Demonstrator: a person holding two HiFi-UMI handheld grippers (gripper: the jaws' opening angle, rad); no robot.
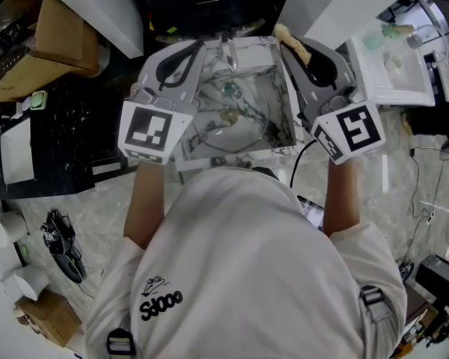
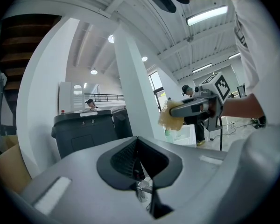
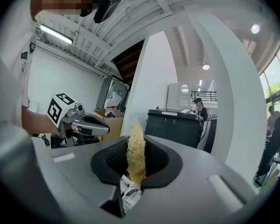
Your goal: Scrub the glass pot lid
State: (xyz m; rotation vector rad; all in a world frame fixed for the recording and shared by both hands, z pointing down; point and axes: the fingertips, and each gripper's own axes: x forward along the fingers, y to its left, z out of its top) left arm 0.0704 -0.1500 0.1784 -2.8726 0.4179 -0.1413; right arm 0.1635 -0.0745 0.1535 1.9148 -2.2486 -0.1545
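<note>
The glass pot lid (image 1: 229, 126) lies in a marbled sink basin (image 1: 283, 118) below both grippers, its knob near the middle. My left gripper (image 1: 200, 48) is held above the basin's left side, level and pointing away from me, jaws shut with nothing visible between them (image 2: 139, 161). Over the right side, my right gripper (image 1: 286, 42) is shut on a yellowish scrubbing sponge (image 1: 294, 45) that sticks up out of the jaws (image 3: 136, 149). Neither gripper touches the lid. The left gripper view shows the right gripper (image 2: 173, 111) with the sponge (image 2: 170, 119).
Cardboard boxes (image 1: 51, 47) stand at the left, and a white tray (image 1: 393, 67) sits to the right of the basin. White pillars (image 1: 105, 2) flank it. A black bin (image 2: 86, 132) stands ahead. Cables lie on the floor (image 1: 426, 208). A person (image 3: 199, 107) stands in the background.
</note>
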